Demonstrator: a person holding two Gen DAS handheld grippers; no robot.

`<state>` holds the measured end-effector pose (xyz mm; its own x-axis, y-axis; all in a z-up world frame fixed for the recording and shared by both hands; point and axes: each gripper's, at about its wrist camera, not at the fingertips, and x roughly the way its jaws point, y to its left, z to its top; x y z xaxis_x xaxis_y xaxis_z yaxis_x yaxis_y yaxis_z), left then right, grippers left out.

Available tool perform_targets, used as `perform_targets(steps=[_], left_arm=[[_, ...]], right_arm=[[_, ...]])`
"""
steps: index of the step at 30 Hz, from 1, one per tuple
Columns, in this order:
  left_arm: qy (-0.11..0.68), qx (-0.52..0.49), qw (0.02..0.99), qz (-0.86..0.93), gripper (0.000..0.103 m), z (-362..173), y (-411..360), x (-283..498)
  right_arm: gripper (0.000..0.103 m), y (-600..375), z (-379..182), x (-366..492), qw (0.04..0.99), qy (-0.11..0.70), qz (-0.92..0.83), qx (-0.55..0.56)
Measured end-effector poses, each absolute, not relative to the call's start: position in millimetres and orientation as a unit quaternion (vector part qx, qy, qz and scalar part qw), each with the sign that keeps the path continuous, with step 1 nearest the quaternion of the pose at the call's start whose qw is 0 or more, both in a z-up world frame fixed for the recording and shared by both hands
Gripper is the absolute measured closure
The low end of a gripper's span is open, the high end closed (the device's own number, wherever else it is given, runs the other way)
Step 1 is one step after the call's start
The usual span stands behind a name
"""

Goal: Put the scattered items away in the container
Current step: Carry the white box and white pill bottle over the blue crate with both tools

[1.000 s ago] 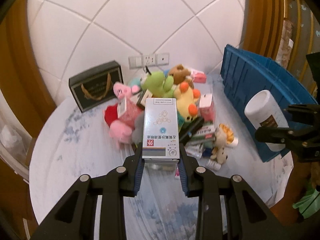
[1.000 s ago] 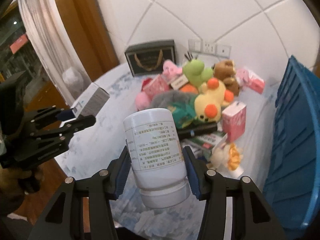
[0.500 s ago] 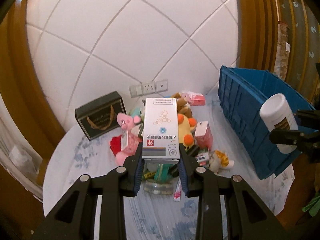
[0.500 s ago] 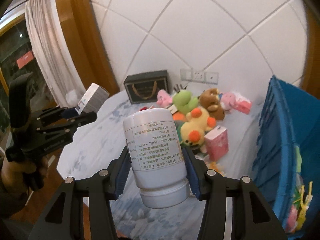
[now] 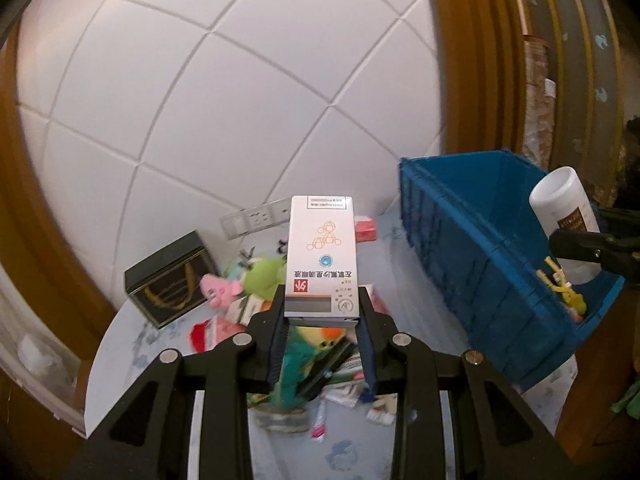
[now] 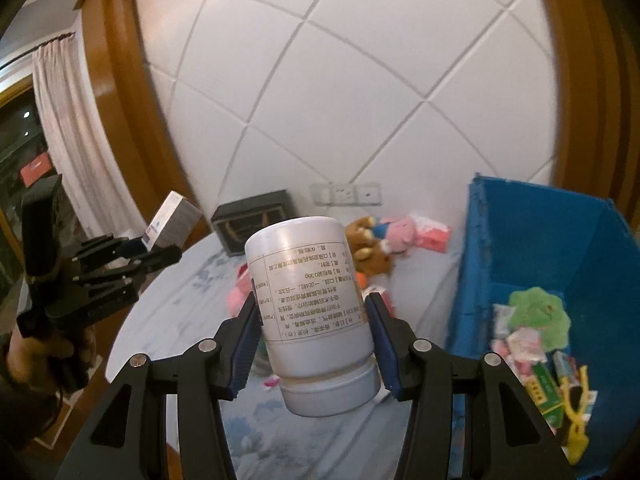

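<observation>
1. Left wrist view: left gripper (image 5: 323,322) clamps a flat white carton (image 5: 322,257), frame centre, above the toy pile.
2. Right gripper (image 6: 312,344) clenches a smooth cylindrical white bottle (image 6: 311,312), cap down.
3. Ribbed blue plastic crate (image 6: 532,236), right edge, holds soft toys and packets.

Both tongs, left (image 5: 322,320) and right (image 6: 314,320), clamped, raised.
</observation>
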<state>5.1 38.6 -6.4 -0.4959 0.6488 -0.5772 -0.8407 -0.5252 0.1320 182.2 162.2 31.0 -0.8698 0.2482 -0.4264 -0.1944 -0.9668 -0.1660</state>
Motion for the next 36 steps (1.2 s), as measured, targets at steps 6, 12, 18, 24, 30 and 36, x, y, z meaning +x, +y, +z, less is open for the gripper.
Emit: perform_targets(steps=[6, 12, 18, 24, 30, 36], left_arm=[[0.206, -0.225, 0.469, 0.829, 0.073, -1.5, 75.8, 33.1], [0.207, -0.216, 0.485, 0.821, 0.073, 2.2, 107.3, 53.5], [0.217, -0.206, 0.505, 0.81, 0.073, 7.2, 139.4, 75.5], [0.228, -0.195, 0.532, 0.792, 0.073, 12.7, 172.9, 98.8], [0.238, -0.183, 0.564, 0.769, 0.073, 19.0, 204.7, 123.0], [0.252, -0.171, 0.598, 0.741, 0.073, 17.6, 235.4, 153.1]], right_arm=[[0.052, 186.1, 51.1, 210.2, 0.13, -0.059, 0.966, -0.215], [0.052, 207.5, 67.1, 234.3, 0.142, -0.057, 0.967, -0.206], [0.052, 231.2, 76.9, 257.0, 0.16, -0.049, 0.966, -0.197], [0.052, 257.2, 83.4, 282.9, 0.162, -0.037, 0.963, -0.214], [0.052, 277.4, 90.5, 301.7, 0.188, -0.021, 0.96, -0.207], [0.052, 298.1, 93.7, 312.9, 0.207, -0.008, 0.957, -0.205]])
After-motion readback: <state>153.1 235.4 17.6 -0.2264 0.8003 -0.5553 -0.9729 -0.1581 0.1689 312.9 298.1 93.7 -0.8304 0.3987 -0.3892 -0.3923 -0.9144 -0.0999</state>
